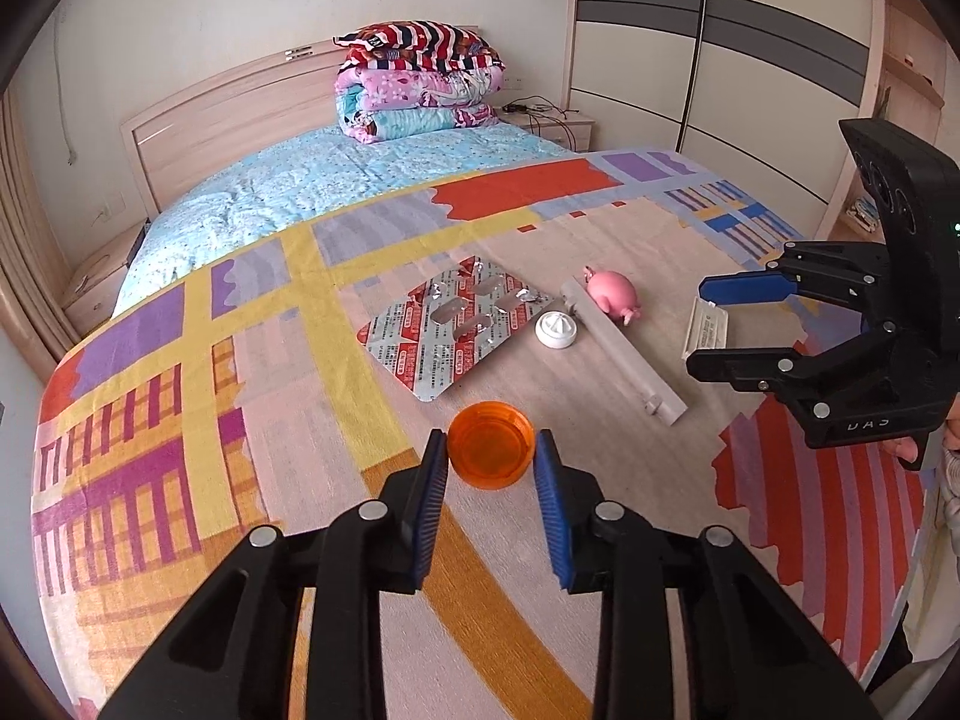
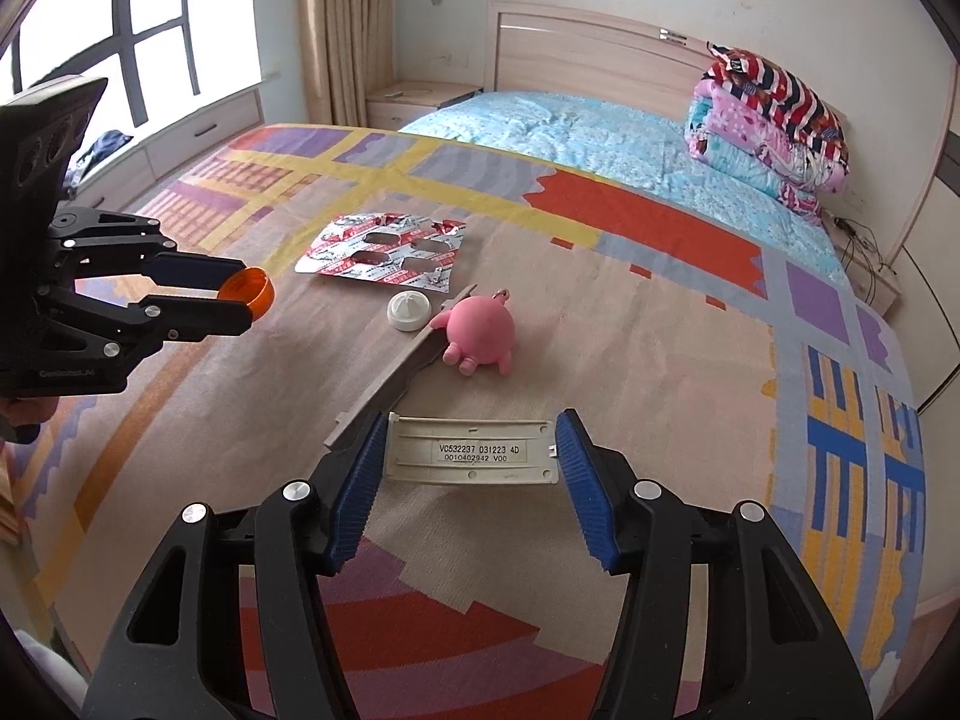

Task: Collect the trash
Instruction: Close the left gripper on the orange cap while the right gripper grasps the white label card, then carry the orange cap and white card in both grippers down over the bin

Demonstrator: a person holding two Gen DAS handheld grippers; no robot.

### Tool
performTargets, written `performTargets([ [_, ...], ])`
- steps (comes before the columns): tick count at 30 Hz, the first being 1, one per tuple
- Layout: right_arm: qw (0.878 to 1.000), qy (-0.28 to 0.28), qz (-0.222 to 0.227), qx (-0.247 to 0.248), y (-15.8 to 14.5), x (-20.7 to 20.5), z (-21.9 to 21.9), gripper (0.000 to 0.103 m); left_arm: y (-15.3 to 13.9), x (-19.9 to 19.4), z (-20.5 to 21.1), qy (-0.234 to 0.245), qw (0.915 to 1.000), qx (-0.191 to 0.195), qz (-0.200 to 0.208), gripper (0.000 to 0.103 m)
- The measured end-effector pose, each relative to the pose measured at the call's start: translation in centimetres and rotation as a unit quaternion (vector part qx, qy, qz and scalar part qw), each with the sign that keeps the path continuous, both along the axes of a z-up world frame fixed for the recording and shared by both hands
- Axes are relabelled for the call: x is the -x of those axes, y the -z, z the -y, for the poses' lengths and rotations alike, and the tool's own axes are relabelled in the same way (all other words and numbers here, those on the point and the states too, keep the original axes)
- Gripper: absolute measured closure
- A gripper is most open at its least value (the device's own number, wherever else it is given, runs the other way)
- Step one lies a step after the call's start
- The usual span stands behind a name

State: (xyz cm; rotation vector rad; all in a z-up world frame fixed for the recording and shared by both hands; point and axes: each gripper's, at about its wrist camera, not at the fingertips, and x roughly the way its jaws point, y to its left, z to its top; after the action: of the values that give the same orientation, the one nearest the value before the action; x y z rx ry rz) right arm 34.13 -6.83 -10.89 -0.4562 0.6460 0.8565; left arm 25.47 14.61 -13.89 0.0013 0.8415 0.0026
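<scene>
My left gripper [image 1: 491,450] is shut on an orange cap [image 1: 491,445], held just above the patterned blanket; the cap also shows in the right wrist view [image 2: 249,291]. My right gripper [image 2: 471,444] has its pads against both ends of a white plastic plate [image 2: 471,449] with a printed label, lying on the blanket; it also shows in the left wrist view [image 1: 705,330]. An empty foil blister pack [image 1: 447,330], a white round cap [image 1: 557,330], a long grey plastic strip [image 1: 624,354] and a pink pig toy [image 1: 612,294] lie between the grippers.
The colourful blanket [image 1: 240,360] covers the near part of a bed with a light-blue sheet [image 1: 288,180]. Folded quilts [image 1: 414,84] are stacked at the headboard. A wardrobe [image 1: 750,60] stands to the right, nightstands flank the bed, and a window [image 2: 120,30] is on the far side.
</scene>
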Motion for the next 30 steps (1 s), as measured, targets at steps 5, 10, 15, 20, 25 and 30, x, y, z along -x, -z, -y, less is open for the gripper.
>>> performTargets([
  [5,1.000,0.004,0.009,-0.005,-1.3,1.4,1.0,0.046,-1.8,1.7,1.2,0.001,0.9999,-0.006,0.013,0.075],
  [10,1.000,0.011,0.025,-0.008,-2.6,3.3,2.3,0.046,-3.3,3.7,2.8,0.001,0.9997,-0.009,0.022,0.075],
  [15,0.999,0.008,0.035,-0.010,-3.7,5.6,3.5,0.046,-4.6,5.9,4.2,-0.001,0.9994,-0.011,0.032,0.075],
  [20,0.999,0.004,0.044,-0.019,-4.8,8.2,4.9,0.046,-5.6,8.2,5.8,0.003,0.9992,-0.016,0.038,0.075],
  [25,0.998,-0.005,0.056,-0.023,-5.8,11.4,6.0,0.046,-6.3,10.5,7.5,0.007,0.9987,-0.016,0.048,0.075],
  [30,0.998,-0.014,0.057,-0.032,-6.0,14.2,7.2,0.046,-6.8,13.3,9.2,0.011,0.9981,-0.017,0.059,0.075],
])
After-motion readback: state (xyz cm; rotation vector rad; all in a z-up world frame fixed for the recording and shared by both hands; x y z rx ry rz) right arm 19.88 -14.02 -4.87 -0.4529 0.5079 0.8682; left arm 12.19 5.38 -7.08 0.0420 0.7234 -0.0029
